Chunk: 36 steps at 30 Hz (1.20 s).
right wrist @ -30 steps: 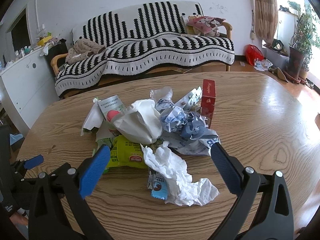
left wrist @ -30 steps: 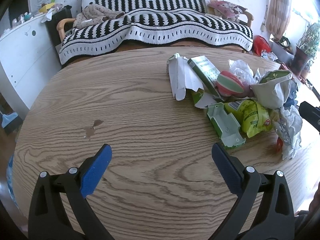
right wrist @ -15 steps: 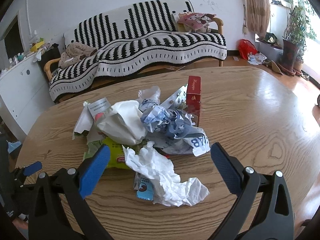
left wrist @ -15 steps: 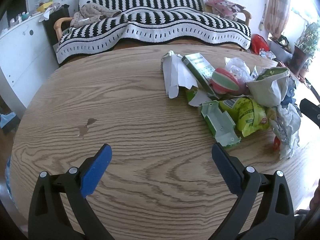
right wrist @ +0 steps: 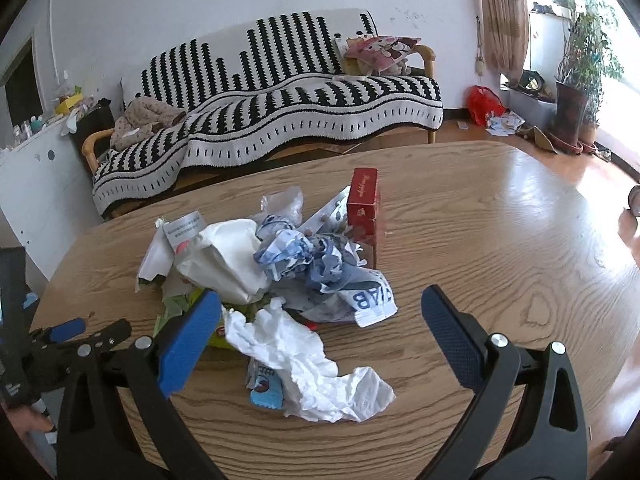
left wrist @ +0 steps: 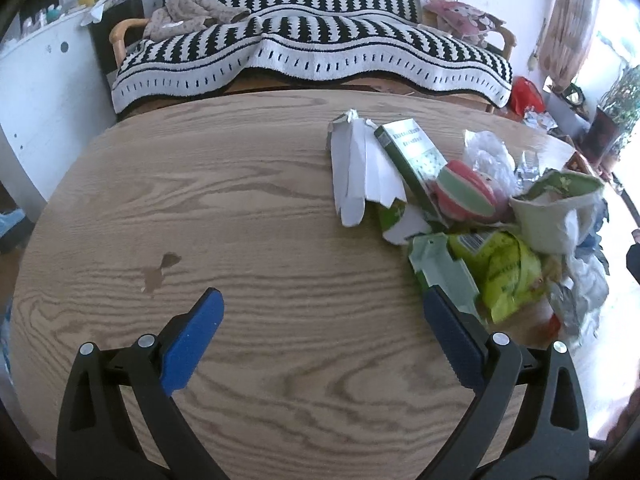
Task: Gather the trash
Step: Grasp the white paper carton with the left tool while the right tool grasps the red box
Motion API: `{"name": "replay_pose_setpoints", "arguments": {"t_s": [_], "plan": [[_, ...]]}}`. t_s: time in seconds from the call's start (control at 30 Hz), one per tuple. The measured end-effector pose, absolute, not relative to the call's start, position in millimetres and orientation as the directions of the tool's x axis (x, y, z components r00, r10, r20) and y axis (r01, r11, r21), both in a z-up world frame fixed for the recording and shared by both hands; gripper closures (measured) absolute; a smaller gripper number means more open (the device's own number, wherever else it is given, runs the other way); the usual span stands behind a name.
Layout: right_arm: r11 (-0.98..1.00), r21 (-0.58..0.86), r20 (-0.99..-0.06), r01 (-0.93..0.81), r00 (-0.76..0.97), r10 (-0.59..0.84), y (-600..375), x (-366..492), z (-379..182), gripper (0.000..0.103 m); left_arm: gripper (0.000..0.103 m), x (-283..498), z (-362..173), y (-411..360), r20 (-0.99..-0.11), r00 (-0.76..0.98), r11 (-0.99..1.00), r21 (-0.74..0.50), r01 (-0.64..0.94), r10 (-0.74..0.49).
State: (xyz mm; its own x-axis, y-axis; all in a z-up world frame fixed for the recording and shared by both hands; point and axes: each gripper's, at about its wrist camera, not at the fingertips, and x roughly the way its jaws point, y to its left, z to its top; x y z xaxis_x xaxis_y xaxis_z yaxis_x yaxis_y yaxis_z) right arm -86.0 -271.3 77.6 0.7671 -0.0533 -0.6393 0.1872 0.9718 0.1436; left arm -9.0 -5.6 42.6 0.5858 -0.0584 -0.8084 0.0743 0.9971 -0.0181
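Wood-grain table fills both of my views, with the trash heaped near its middle. My left gripper hangs over bare tabletop with its blue pads spread wide and nothing between them; the pile sits off at about two o'clock from it. Nearest that gripper's right pad lies a torn pale-green carton, touching a yellow-green snack bag. Farther out, at one o'clock, lie a folded white paper and a green box lying flat, with a red-and-green striped ball-like wrapper just beside it.

My right gripper is also wide open and holds nothing. A crumpled white tissue lies straight ahead at twelve o'clock, between the two pads as seen from the wrist, though I cannot tell whether either pad touches it. A small blue packet peeks out from under the tissue's left edge. Beyond it, still at twelve, sit a crushed blue-and-white wrapper and a white bag at eleven. A red box stands upright at the far side of the pile, about one o'clock.

A striped sofa sits behind the table.
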Motion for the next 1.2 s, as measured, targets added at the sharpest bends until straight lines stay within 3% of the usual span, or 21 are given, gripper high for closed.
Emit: {"name": "replay_pose_setpoints", "arguments": {"t_s": [0.3,0.57,0.63,0.8,1.03,1.1,1.2], "plan": [[0.959,0.199,-0.643,0.201,0.766,-0.027,-281.0,-86.9,77.4,0.006,0.006,12.4,39.9,-20.8,-0.808,0.589,0.995,0.036,0.088,-0.023],[0.953,0.171,-0.628,0.249,0.773,-0.089,-308.2,-79.0,90.4,0.006,0.006,55.4,45.0,-19.6,-0.811,0.583,0.998,-0.021,0.059,-0.051],[0.948,0.144,-0.663,0.283,0.739,-0.120,-325.6,-63.8,90.4,0.006,0.006,62.4,43.7,-24.4,-0.810,0.585,0.998,-0.012,0.064,-0.047],[0.929,0.236,-0.691,0.285,0.722,-0.046,-353.5,-26.3,89.2,0.006,0.006,79.9,40.1,-36.1,-0.806,0.590,0.995,0.008,0.097,-0.051],[0.952,0.166,-0.733,0.258,0.678,-0.056,-339.0,32.5,75.9,0.006,0.006,96.1,32.4,-24.6,-0.819,0.570,0.994,-0.006,0.111,-0.069],[0.954,0.158,-0.739,0.255,0.671,-0.057,-338.4,41.2,69.8,0.013,0.006,99.3,28.8,-20.5,-0.822,0.565,0.993,-0.015,0.117,-0.079],[0.955,0.173,-0.751,0.241,0.660,-0.030,-341.0,49.5,62.2,0.040,0.007,106.1,24.3,-15.7,-0.823,0.556,0.990,-0.057,0.132,-0.122]]}}
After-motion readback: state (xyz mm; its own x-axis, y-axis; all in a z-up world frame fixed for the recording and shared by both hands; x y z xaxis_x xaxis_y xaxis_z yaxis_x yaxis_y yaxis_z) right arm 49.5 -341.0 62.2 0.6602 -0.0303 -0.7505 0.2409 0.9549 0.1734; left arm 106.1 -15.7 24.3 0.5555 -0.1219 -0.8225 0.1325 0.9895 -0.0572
